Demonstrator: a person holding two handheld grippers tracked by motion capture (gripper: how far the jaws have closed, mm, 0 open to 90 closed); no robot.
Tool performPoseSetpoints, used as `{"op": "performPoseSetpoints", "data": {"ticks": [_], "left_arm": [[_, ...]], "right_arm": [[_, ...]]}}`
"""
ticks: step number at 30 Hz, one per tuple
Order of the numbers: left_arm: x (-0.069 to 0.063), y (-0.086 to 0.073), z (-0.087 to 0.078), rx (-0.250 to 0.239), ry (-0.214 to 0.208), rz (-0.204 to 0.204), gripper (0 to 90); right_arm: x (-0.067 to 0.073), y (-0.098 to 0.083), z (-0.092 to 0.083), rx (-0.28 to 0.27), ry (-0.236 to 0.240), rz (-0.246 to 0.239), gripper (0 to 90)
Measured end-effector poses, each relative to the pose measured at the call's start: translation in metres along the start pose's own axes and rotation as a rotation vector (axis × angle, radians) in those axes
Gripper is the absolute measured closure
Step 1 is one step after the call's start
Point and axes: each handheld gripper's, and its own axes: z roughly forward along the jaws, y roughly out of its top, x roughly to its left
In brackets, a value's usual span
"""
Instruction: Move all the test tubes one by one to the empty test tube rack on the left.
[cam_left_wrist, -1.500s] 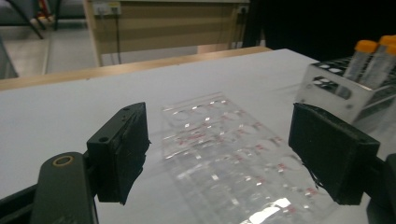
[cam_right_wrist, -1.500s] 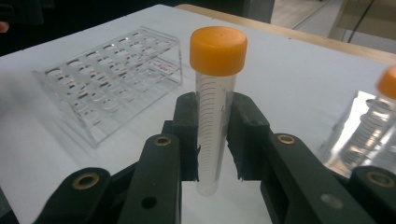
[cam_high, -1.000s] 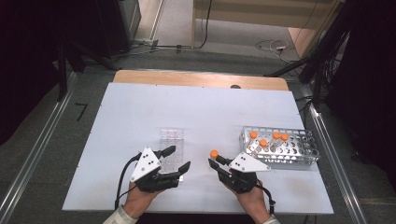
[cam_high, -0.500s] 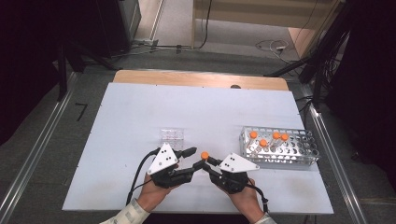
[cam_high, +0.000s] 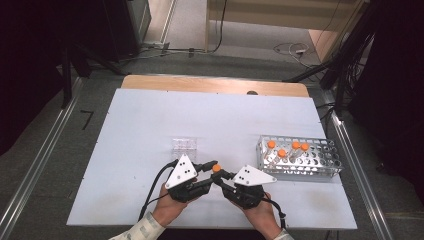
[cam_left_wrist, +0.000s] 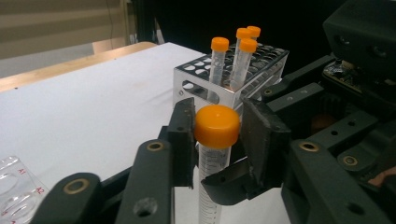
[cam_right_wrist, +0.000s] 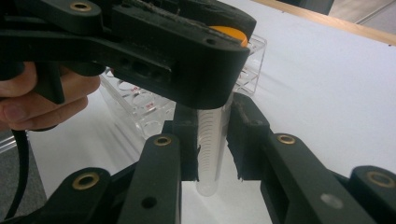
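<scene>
Standing in rack (cam_high: 299, 172): four capped tubes (cam_high: 282, 154); both jaws clamp fifth tube (cam_left_wrist: 215, 140) (left closing on cap).

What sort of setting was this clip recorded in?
Probably a lab bench set up for recording: a white table bearing a metal tube rack of orange-capped tubes and a clear well plate, with cables on the floor behind.
</scene>
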Motion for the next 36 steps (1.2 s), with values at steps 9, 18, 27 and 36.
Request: {"op": "performPoseSetpoints", "data": {"ticks": [9,18,27,36], "left_arm": [[-0.001,0.0,0.001,-0.008,0.012,0.001,69.6],[0.002,0.007,-0.006,-0.04,0.022,-0.011,70.1],[0.011,0.017,-0.022,-0.083,0.047,-0.043,70.1],[0.021,0.027,-0.045,-0.114,0.094,-0.064,70.1]], "right_arm": [[0.0,0.0,-0.001,-0.005,0.001,0.013,71.7],[-0.001,0.001,-0.003,-0.009,0.026,0.013,46.6],[-0.008,0.0,-0.008,-0.004,0.007,0.037,30.6],[-0.012,-0.005,-0.014,0.008,-0.001,0.051,27.2]]}}
